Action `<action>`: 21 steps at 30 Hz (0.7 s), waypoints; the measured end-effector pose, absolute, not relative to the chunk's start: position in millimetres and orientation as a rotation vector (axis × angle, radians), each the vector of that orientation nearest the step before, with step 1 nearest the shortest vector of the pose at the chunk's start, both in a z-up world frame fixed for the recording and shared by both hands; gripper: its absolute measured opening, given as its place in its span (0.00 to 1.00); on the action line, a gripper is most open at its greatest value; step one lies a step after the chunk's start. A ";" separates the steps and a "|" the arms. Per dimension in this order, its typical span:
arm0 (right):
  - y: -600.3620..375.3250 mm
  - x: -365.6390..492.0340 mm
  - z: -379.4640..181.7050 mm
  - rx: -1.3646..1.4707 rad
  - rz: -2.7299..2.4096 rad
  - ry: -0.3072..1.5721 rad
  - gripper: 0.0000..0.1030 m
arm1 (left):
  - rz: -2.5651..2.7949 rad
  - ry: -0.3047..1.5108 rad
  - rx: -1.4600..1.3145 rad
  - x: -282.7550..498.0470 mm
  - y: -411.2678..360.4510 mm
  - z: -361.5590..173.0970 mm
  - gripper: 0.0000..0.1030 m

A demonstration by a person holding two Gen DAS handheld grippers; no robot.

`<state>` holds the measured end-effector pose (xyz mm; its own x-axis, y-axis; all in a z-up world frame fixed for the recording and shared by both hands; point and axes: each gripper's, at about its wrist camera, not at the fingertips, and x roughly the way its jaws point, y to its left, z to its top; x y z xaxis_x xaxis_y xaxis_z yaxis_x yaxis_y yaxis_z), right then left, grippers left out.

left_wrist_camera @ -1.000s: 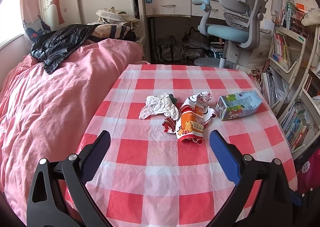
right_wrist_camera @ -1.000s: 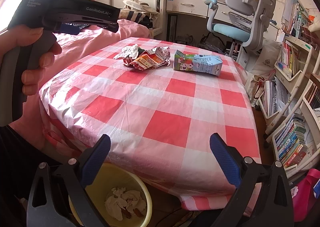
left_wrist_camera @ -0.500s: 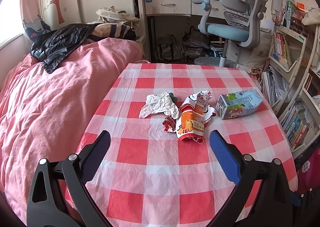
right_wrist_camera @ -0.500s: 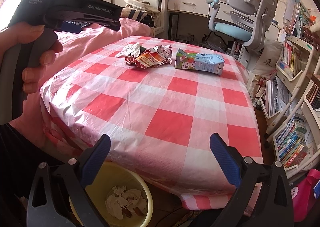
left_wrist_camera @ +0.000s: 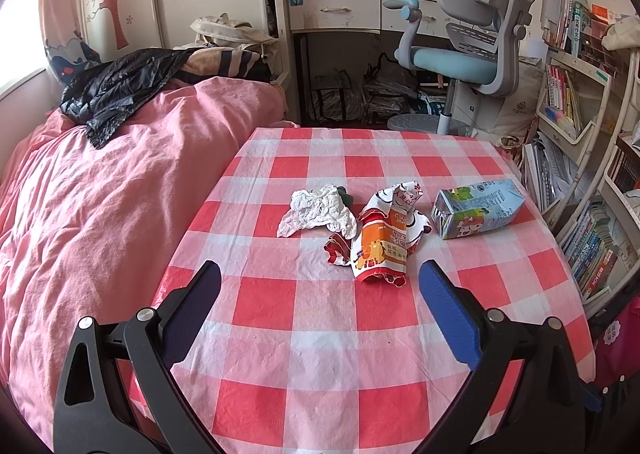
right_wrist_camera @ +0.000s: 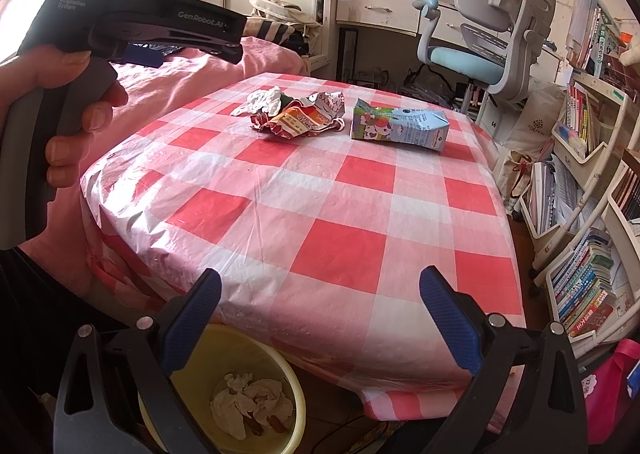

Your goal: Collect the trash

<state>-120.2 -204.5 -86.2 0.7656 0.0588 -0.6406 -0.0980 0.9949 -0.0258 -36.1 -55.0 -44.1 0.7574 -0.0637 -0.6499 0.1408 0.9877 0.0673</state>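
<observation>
Snack wrapper (left_wrist_camera: 382, 240) crumpled, orange/white, w/ tissue (left_wrist_camera: 318, 209), both grippers' fingers (left_wrist_camera: 448, 306) spread empty.

Left claw (left_wrist_camera: 320, 278): two black plastic arms with triangular cut-outs and silver screw heads at the pivots, each ending in a flat blue pad. Right claw (right_wrist_camera: 320, 286): the same build, black arms, silver screws, blue pads. Seen from the right wrist camera, the left claw's body is a black housing printed "GenRobot.AI" and "Data Acquisition System" in pale letters, with a grey pistol handle in the left hand (right_wrist_camera: 60, 121). Dark clothing shows below.
</observation>
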 end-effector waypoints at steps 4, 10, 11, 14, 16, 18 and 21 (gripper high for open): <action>-204.3 -120.2 -86.2 -0.060 0.086 0.694 0.92 | -0.114 0.706 0.112 -36.5 -55.7 -44.7 0.93; -204.2 -120.1 -86.3 -0.059 0.085 0.694 0.92 | -0.116 0.705 0.113 -35.1 -55.9 -44.5 0.93; -204.1 -120.3 -86.3 -0.060 0.086 0.694 0.92 | -0.115 0.705 0.113 -35.3 -56.1 -44.5 0.93; -204.1 -120.3 -86.2 -0.059 0.085 0.693 0.92 | -0.115 0.705 0.113 -35.4 -56.2 -44.4 0.93; -204.1 -120.2 -86.3 -0.058 0.085 0.693 0.92 | -0.115 0.705 0.113 -35.9 -56.8 -44.7 0.93; -204.0 -120.2 -86.3 -0.059 0.086 0.693 0.92 | -0.115 0.705 0.113 -35.4 -56.2 -44.4 0.93; -204.0 -120.1 -86.4 -0.059 0.086 0.694 0.92 | -0.115 0.705 0.112 -35.3 -56.2 -44.4 0.93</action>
<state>-120.1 -204.0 -86.4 0.7651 0.0594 -0.6412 -0.0989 0.9948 -0.0259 -35.3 -56.2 -44.4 0.7558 -0.0671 -0.6514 0.1427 0.9877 0.0639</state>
